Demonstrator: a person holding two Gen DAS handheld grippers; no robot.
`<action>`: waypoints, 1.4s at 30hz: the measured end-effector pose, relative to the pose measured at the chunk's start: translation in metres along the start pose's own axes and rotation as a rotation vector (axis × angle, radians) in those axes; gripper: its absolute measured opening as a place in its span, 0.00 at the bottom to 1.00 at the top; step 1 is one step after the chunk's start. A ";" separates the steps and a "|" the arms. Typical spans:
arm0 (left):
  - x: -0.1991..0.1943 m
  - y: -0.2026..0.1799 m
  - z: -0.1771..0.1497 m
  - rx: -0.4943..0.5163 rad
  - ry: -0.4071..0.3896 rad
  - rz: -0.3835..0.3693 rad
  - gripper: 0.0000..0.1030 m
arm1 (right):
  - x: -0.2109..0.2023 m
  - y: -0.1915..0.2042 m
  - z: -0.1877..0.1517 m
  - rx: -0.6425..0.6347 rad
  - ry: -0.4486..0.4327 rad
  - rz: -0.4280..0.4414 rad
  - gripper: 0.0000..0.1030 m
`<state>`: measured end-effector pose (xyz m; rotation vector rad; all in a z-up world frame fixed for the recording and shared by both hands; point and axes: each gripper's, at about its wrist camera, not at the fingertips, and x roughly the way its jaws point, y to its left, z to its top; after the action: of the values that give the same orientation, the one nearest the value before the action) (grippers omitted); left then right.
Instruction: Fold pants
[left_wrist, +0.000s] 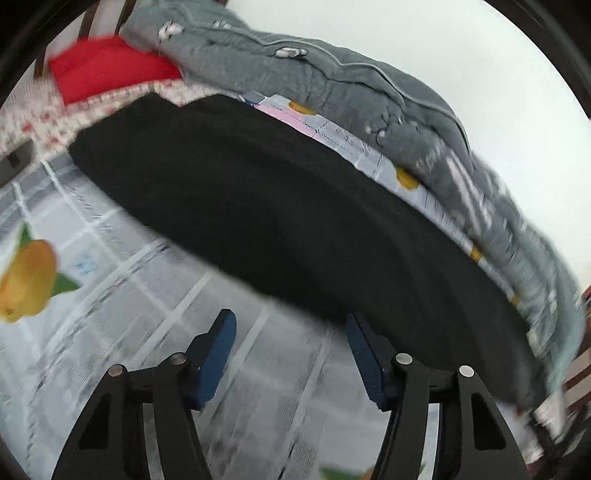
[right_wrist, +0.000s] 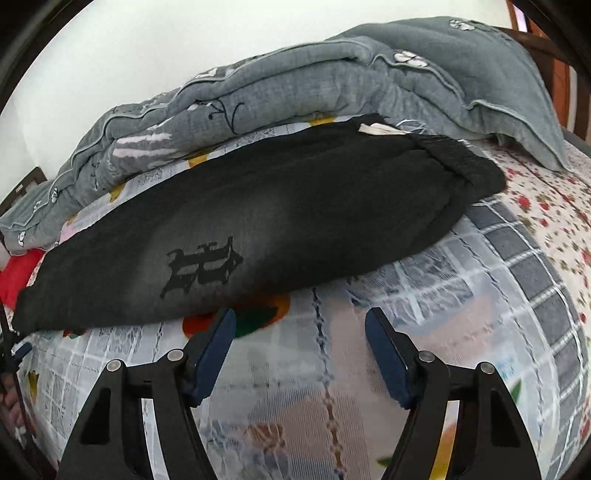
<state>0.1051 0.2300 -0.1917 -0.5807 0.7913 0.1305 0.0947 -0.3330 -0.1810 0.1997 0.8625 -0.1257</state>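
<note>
Black pants (left_wrist: 280, 206) lie flat and lengthwise across the patterned bed sheet, folded leg on leg. In the right wrist view the pants (right_wrist: 258, 221) show a dark printed mark, with the waistband at the upper right. My left gripper (left_wrist: 291, 319) hovers at the pants' near edge, jaws apart, with only sheet between its blue pads. Just short of the near edge sits my right gripper (right_wrist: 300, 317), jaws apart over the sheet, nothing between the pads.
A grey quilt (left_wrist: 332, 74) is bunched along the far side of the bed, also grey quilt (right_wrist: 277, 85). A red cloth (left_wrist: 107, 70) lies at the far left. The checked sheet with fruit prints (right_wrist: 369, 369) spreads in front of the pants.
</note>
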 end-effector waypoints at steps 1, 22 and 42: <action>0.004 0.003 0.004 -0.023 0.006 -0.020 0.55 | 0.003 0.000 0.003 0.005 0.001 0.005 0.70; -0.027 -0.044 0.072 0.109 -0.196 0.052 0.06 | -0.021 0.036 0.083 -0.101 -0.173 0.034 0.13; 0.085 -0.120 0.116 0.322 -0.327 0.215 0.06 | 0.083 0.064 0.153 -0.031 -0.187 0.012 0.12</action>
<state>0.2767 0.1832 -0.1335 -0.1608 0.5390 0.2823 0.2733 -0.3072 -0.1395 0.1615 0.6760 -0.1174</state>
